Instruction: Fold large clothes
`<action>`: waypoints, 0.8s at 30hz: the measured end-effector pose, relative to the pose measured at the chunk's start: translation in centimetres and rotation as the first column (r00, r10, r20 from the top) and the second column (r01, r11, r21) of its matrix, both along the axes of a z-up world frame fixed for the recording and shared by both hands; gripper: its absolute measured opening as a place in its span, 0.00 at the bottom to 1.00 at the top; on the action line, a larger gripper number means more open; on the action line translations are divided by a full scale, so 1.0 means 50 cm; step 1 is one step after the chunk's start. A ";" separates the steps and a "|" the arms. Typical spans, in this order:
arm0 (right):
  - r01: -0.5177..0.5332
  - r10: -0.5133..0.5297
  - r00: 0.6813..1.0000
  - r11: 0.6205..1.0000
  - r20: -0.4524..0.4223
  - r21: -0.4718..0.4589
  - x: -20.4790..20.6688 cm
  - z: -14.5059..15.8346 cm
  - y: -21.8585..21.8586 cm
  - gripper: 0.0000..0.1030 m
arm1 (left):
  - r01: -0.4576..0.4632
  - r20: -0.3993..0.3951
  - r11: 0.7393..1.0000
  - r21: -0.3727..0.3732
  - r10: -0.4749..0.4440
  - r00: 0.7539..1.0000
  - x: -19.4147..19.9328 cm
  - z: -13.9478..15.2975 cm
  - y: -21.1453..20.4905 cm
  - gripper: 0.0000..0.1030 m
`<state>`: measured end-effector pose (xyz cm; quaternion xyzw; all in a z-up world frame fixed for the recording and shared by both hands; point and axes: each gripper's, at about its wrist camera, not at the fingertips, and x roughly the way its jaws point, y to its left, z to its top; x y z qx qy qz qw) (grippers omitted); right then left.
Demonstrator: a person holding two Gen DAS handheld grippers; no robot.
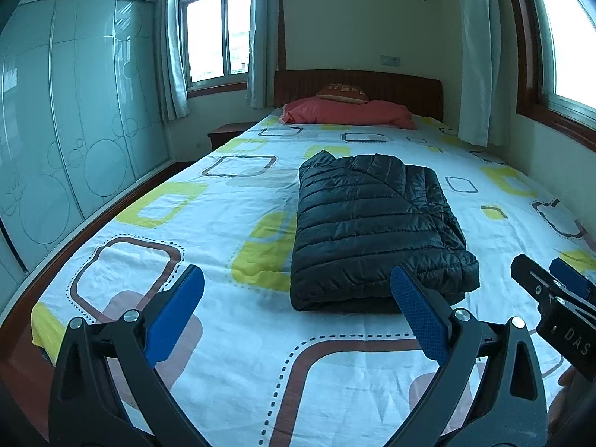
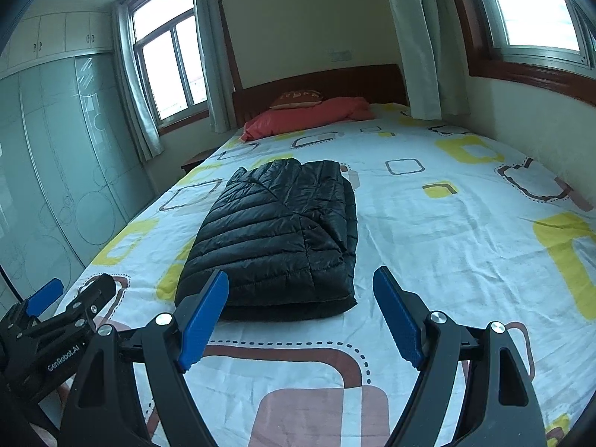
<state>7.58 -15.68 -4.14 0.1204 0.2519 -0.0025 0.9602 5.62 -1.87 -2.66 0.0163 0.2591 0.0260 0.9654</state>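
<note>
A black quilted puffer jacket (image 1: 376, 231) lies folded into a thick rectangle on the patterned bed sheet (image 1: 193, 201), also seen as the jacket (image 2: 275, 234) in the right wrist view. My left gripper (image 1: 298, 283) stands open just short of the jacket's near edge, nothing between its blue pads (image 1: 178, 313). My right gripper (image 2: 300, 287) is open too, in front of the jacket's near right corner, with nothing held. Each gripper shows at the edge of the other's view: the right gripper (image 1: 555, 290) and the left gripper (image 2: 70, 298).
A red pillow (image 1: 350, 113) and a small orange cushion (image 1: 342, 93) lie at the wooden headboard (image 1: 395, 85). A glass-fronted wardrobe (image 1: 63, 130) runs along the left; a nightstand (image 1: 223, 134) stands beside the bed. Windows with curtains are left and right.
</note>
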 end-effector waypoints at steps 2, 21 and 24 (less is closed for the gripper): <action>0.004 -0.005 1.000 1.000 0.007 0.005 -0.003 0.000 -0.005 0.76 | 0.009 0.000 1.000 0.002 -0.009 1.000 0.000 0.001 -0.007 0.97; 0.004 -0.004 1.000 1.000 -0.006 -0.008 0.001 -0.007 0.003 0.76 | 0.021 -0.015 1.000 -0.015 -0.021 1.000 0.006 -0.012 -0.009 0.97; 0.010 -0.010 1.000 1.000 -0.006 -0.014 0.004 -0.006 0.002 0.76 | 0.026 -0.006 0.999 -0.027 -0.026 1.000 0.007 -0.010 -0.002 0.97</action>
